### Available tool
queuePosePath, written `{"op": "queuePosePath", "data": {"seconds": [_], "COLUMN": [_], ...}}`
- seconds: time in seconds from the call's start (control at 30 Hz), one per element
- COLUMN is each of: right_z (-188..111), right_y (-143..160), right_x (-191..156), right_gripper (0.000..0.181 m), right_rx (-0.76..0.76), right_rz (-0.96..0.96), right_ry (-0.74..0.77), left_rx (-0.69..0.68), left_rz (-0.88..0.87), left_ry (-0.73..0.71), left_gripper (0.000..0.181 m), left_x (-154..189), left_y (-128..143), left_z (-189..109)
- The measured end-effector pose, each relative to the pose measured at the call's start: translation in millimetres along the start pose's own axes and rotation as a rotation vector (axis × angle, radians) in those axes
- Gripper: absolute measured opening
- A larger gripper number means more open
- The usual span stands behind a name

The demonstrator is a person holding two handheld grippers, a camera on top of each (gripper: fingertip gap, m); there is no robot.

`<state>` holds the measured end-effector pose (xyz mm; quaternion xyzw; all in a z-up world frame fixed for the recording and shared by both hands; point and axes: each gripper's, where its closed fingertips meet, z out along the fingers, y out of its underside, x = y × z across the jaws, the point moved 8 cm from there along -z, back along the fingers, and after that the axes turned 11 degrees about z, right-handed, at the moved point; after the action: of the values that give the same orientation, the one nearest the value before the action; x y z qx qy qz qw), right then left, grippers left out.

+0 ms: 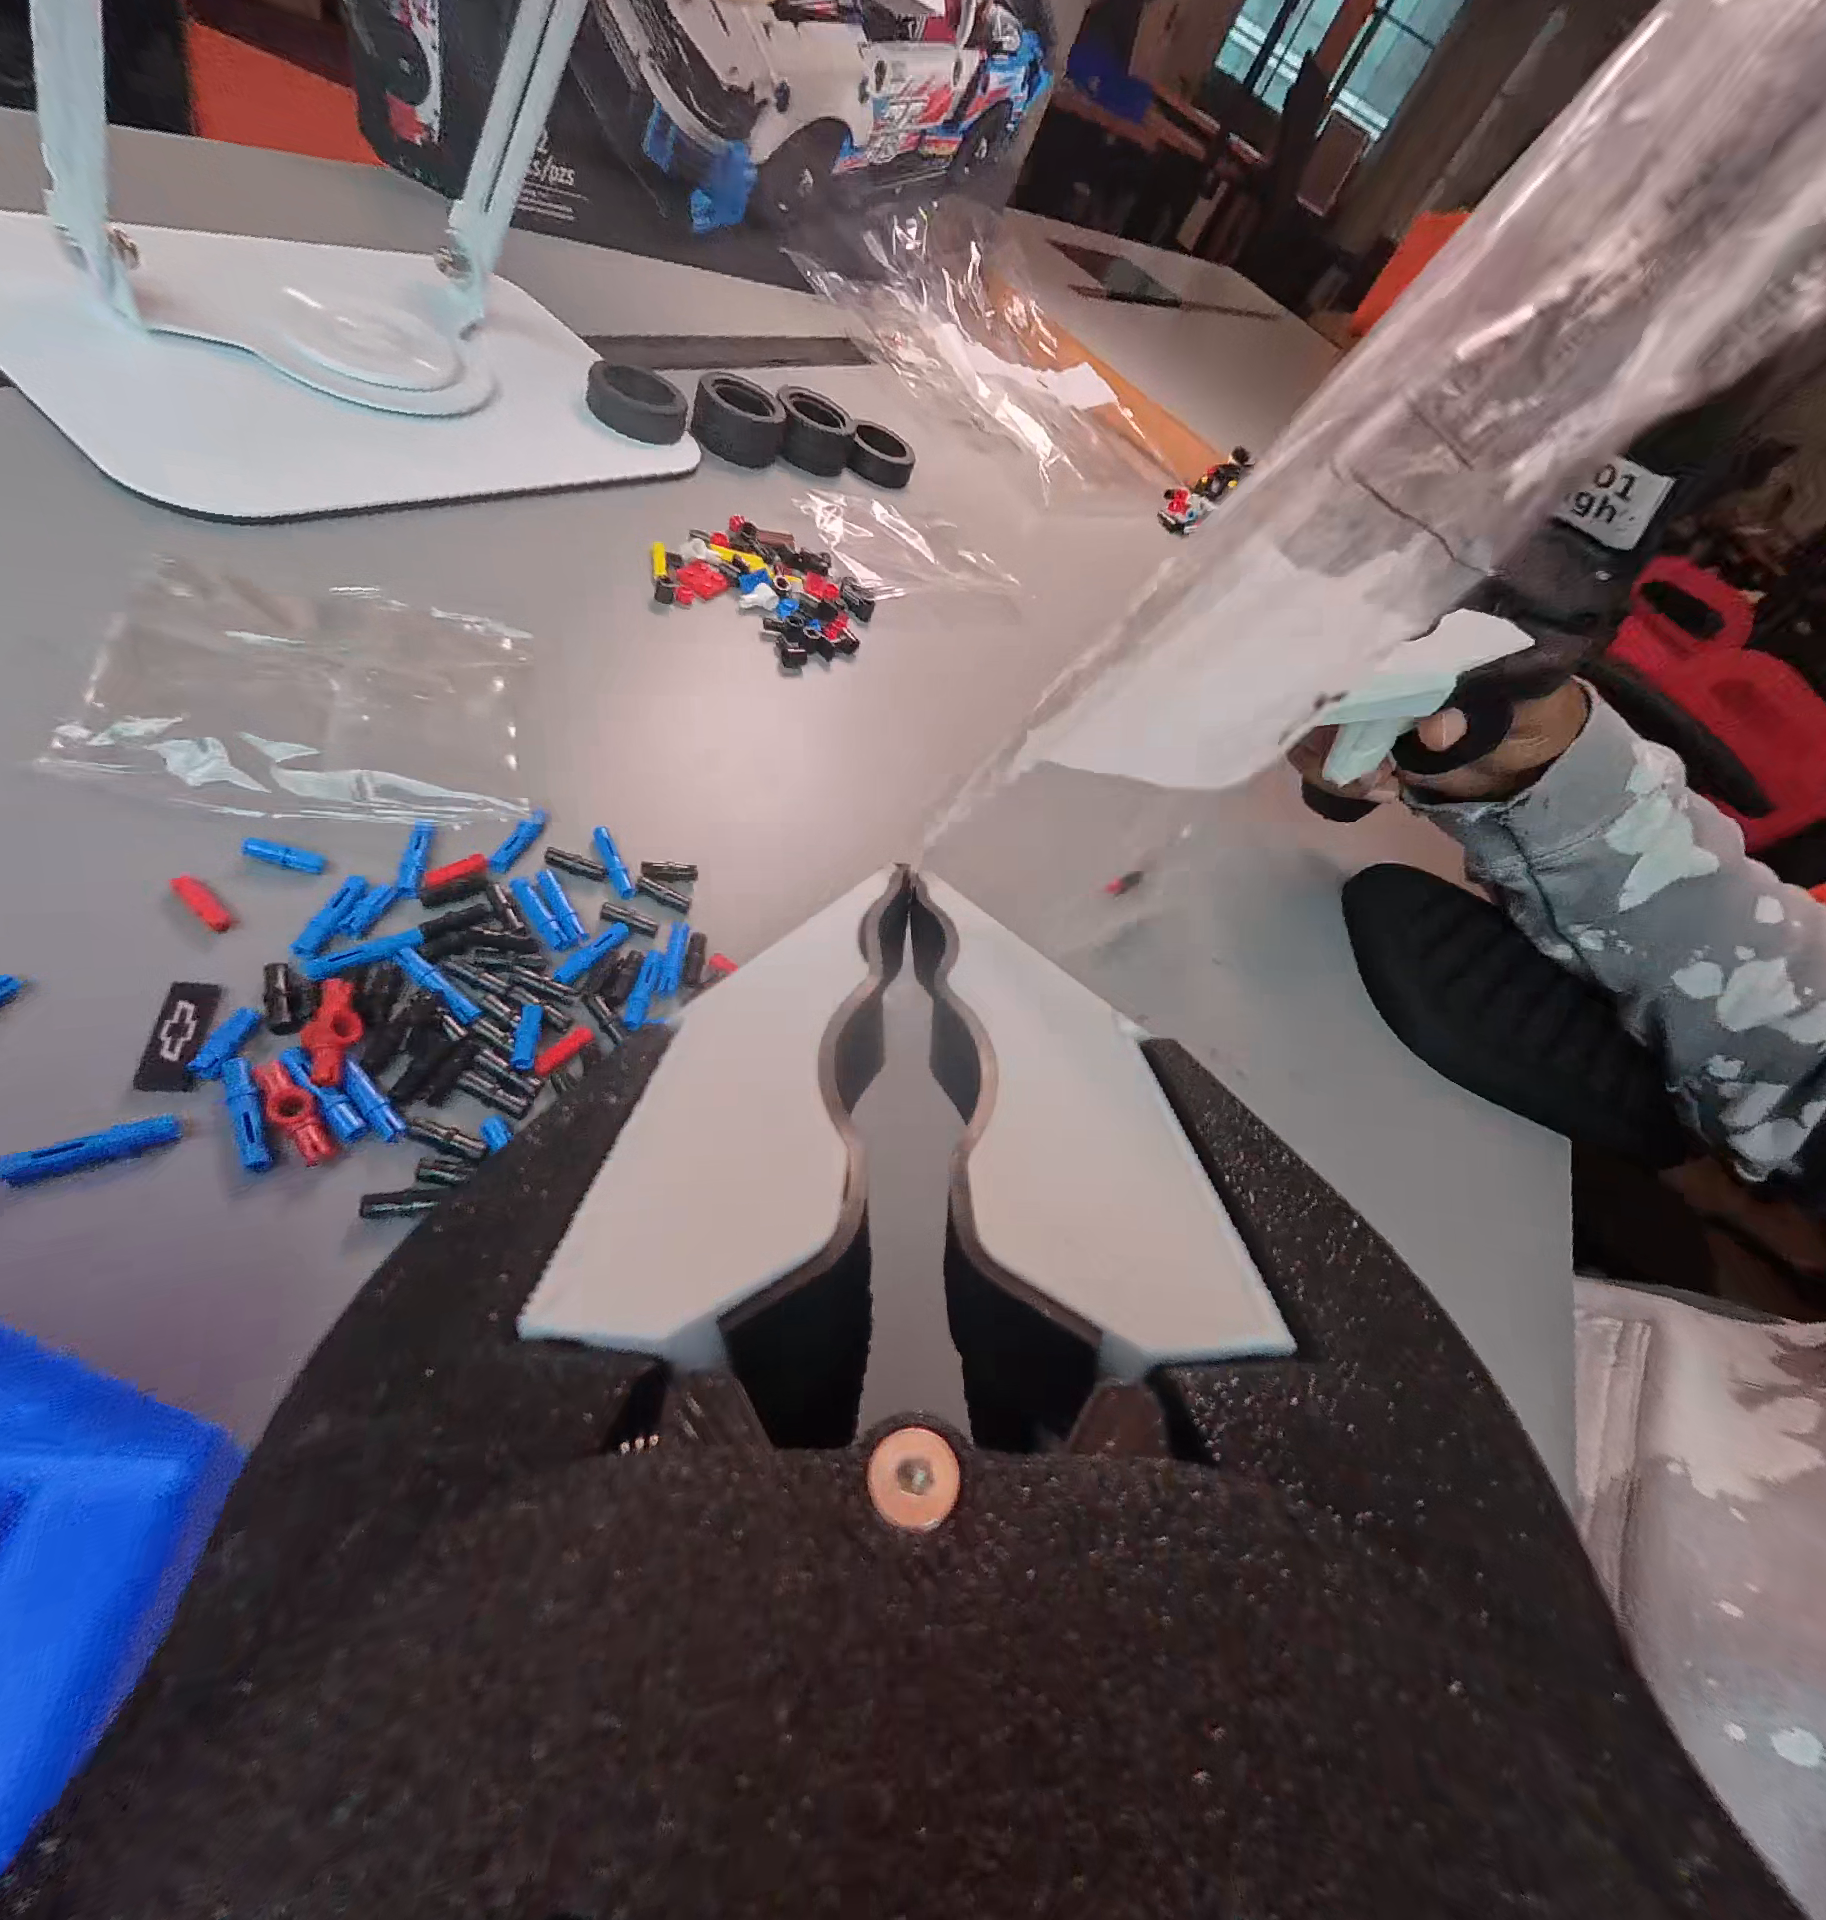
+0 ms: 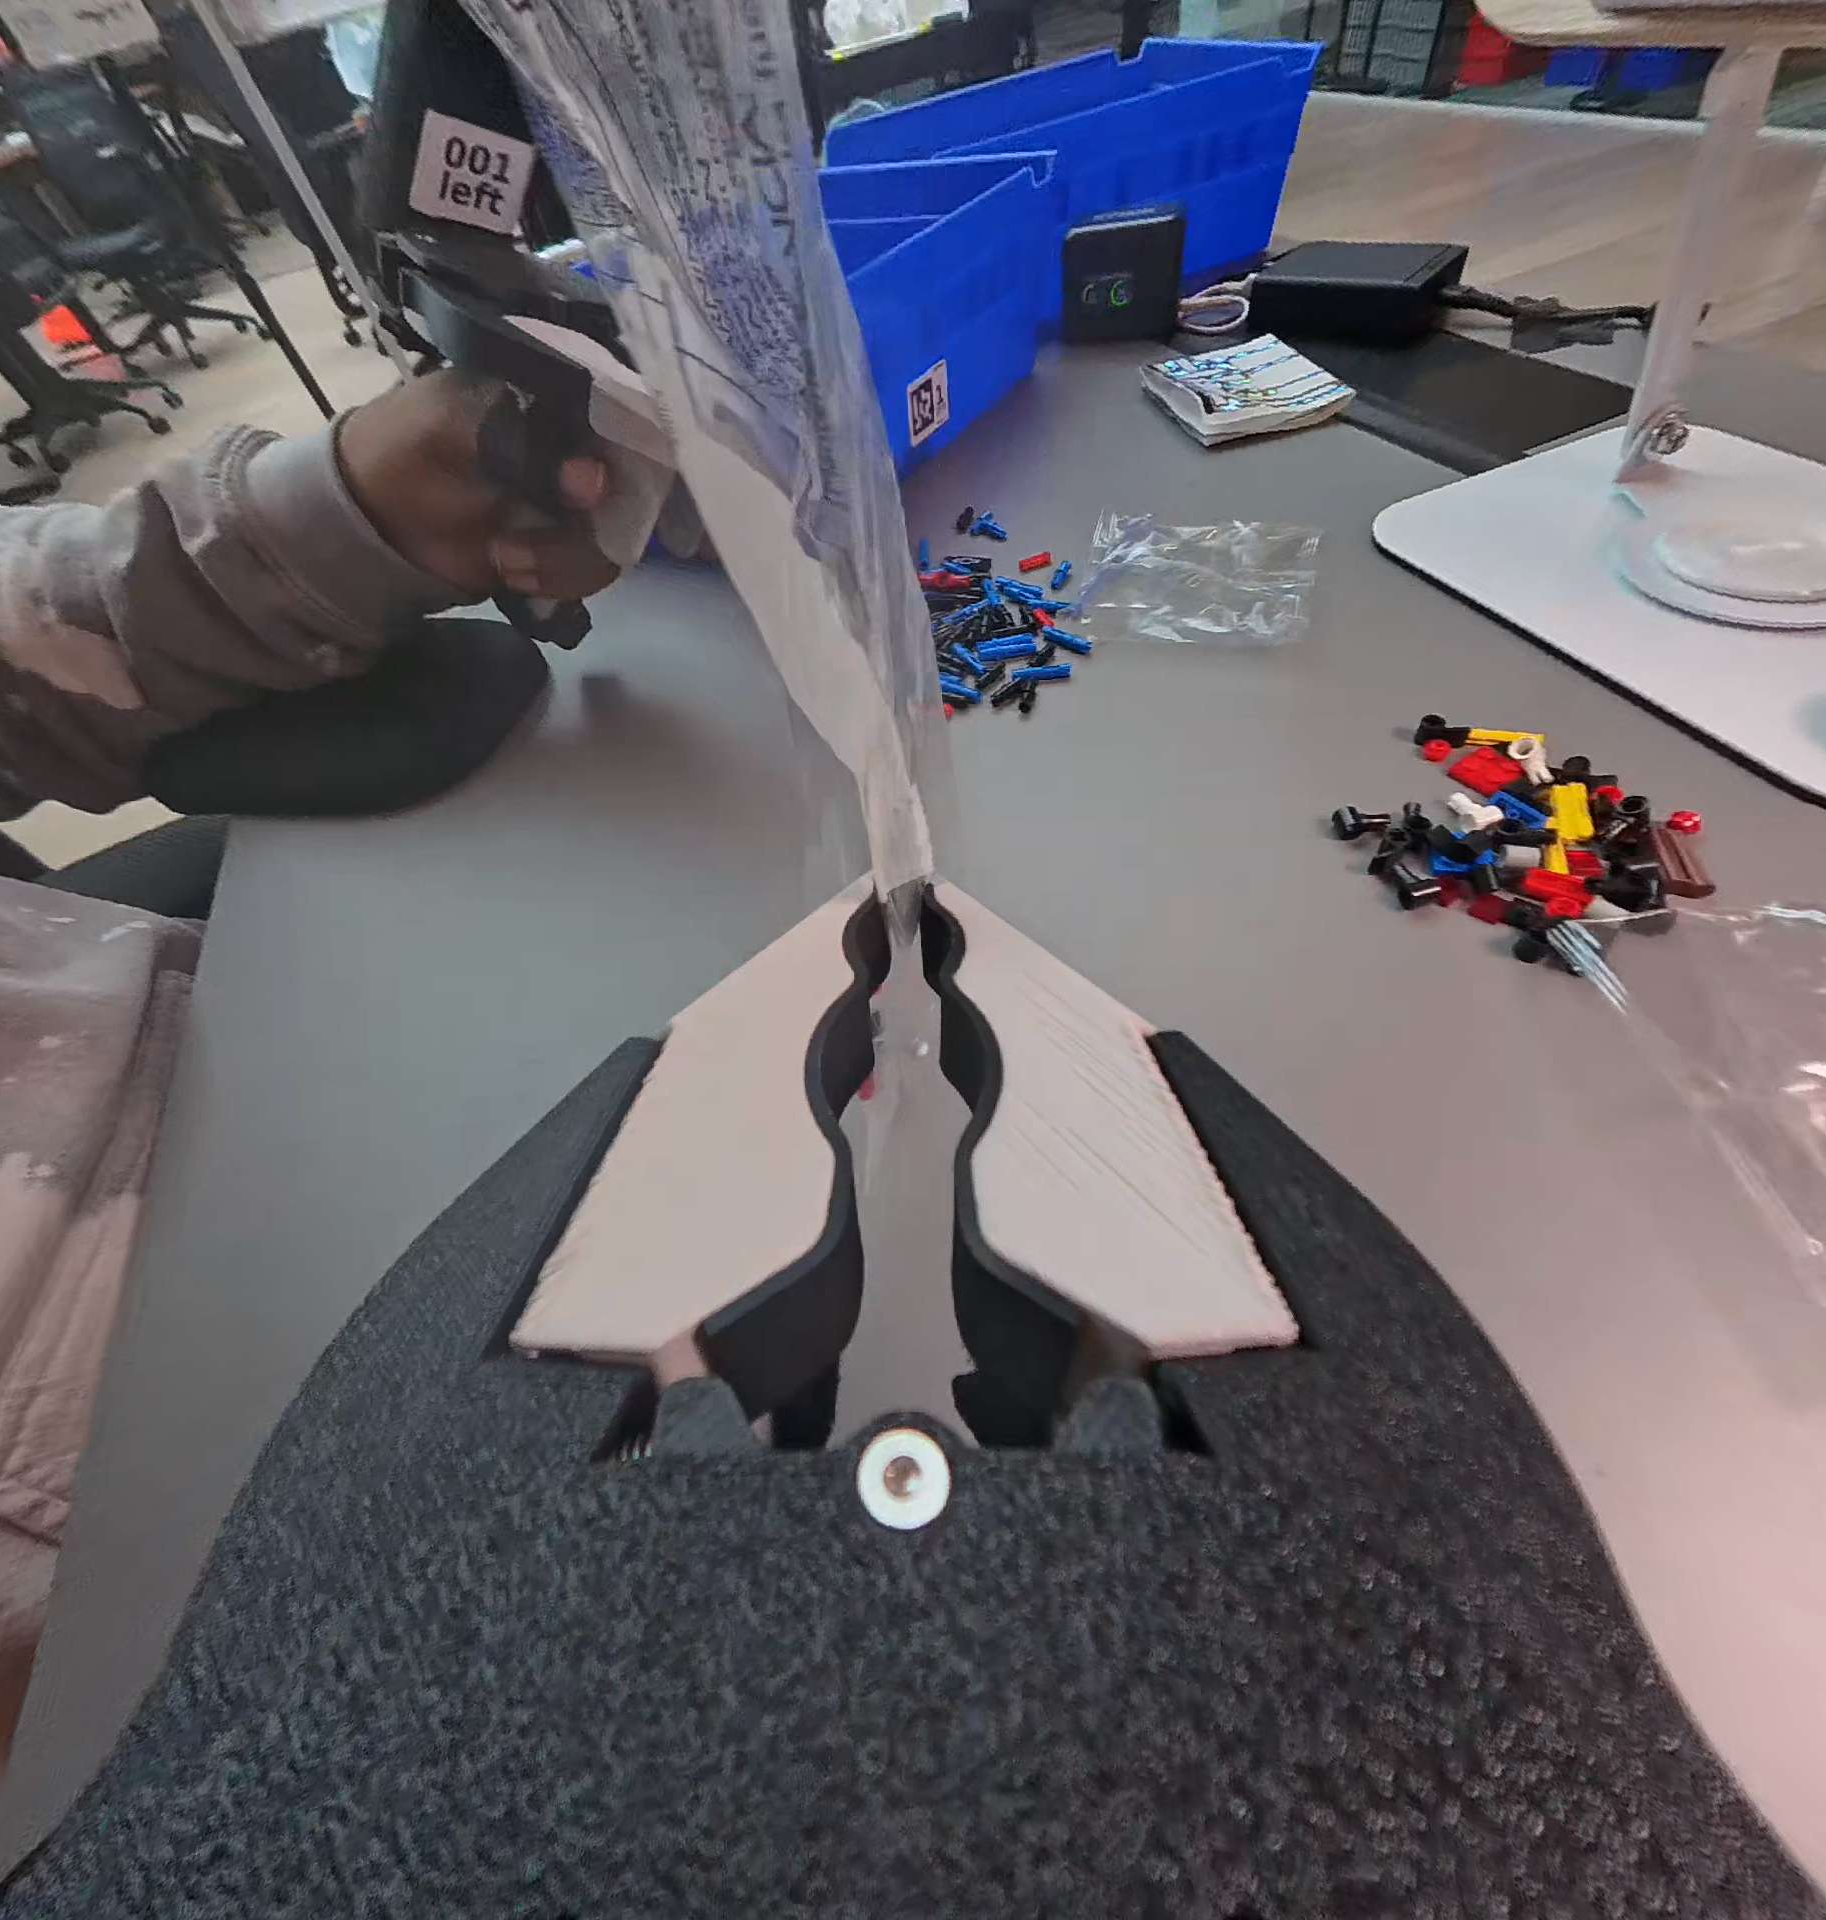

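A clear plastic bag [image 1: 1491,395] is stretched in the air between my two grippers above the grey table [image 1: 701,748]. My left gripper [image 1: 907,885] is shut on one corner of it. My right gripper [image 2: 904,896] is shut on the bag's [image 2: 743,270] other end, with film running down between its fingers. A tiny red piece [image 1: 1122,883] shows through the film. The right gripper's body and the hand holding it show in the left wrist view [image 1: 1428,696]. The left gripper's body shows in the right wrist view [image 2: 535,343].
On the table lie a pile of blue, black and red pins [image 1: 452,997], a mixed pile of small bricks [image 1: 763,592], an empty clear bag [image 1: 296,707], several black tyres [image 1: 753,416] and a white stand base [image 1: 265,416]. A blue bin [image 2: 1044,208] stands behind. Some 20 cm of space lies between my two pairs of fingers.
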<state>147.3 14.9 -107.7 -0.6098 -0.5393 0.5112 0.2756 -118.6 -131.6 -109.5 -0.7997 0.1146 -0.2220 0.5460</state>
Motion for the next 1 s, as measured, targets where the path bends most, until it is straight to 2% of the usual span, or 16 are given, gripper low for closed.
{"op": "queuePosePath", "data": {"seconds": [0.03,0.13,0.23,0.37,0.47,0.6,0.67,0.73,0.8,0.87,0.93,1.0], "right_z": [0,3,5,12,19,21,18,15,16,20,26,30], "right_y": [0,-1,-4,-5,-3,-3,-7,-11,-15,-17,-18,-19], "right_x": [-1,-9,-19,-30,-36,-40,-40,-42,-44,-48,-53,-57], "right_gripper": [0.004,0.012,0.039,0.028,0.036,0.021,0.019,0.018,0.017,0.017,0.018,0.018], "right_rx": [0.005,0.030,0.039,0.044,0.017,0.008,0.013,0.024,0.014,-0.004,-0.020,-0.029], "right_rz": [0.007,-0.028,-0.060,-0.104,-0.115,-0.152,-0.160,-0.191,-0.201,-0.205,-0.200,-0.189], "right_ry": [-0.013,-0.045,-0.084,-0.088,-0.091,-0.043,-0.010,0.047,0.114,0.150,0.166,0.172], "left_rx": [-0.003,-0.010,-0.017,-0.047,-0.078,-0.092,-0.030,0.039,0.101,0.145,0.121,0.050], "left_rz": [-0.004,-0.010,-0.036,-0.035,-0.010,0.036,0.063,0.180,0.357,0.531,0.714,0.860], "left_ry": [0.001,0.011,0.037,0.041,0.057,0.072,0.048,-0.016,-0.057,-0.034,0.034,0.079], "left_gripper": [0.000,0.000,0.000,0.000,0.001,0.016,0.023,0.030,0.032,0.034,0.037,0.042], "left_x": [0,1,2,7,13,17,14,18,35,65,96,117], "left_y": [1,4,6,9,12,10,-7,-35,-70,-100,-118,-123], "left_z": [-1,2,4,10,16,14,1,-19,-38,-50,-52,-43]}}
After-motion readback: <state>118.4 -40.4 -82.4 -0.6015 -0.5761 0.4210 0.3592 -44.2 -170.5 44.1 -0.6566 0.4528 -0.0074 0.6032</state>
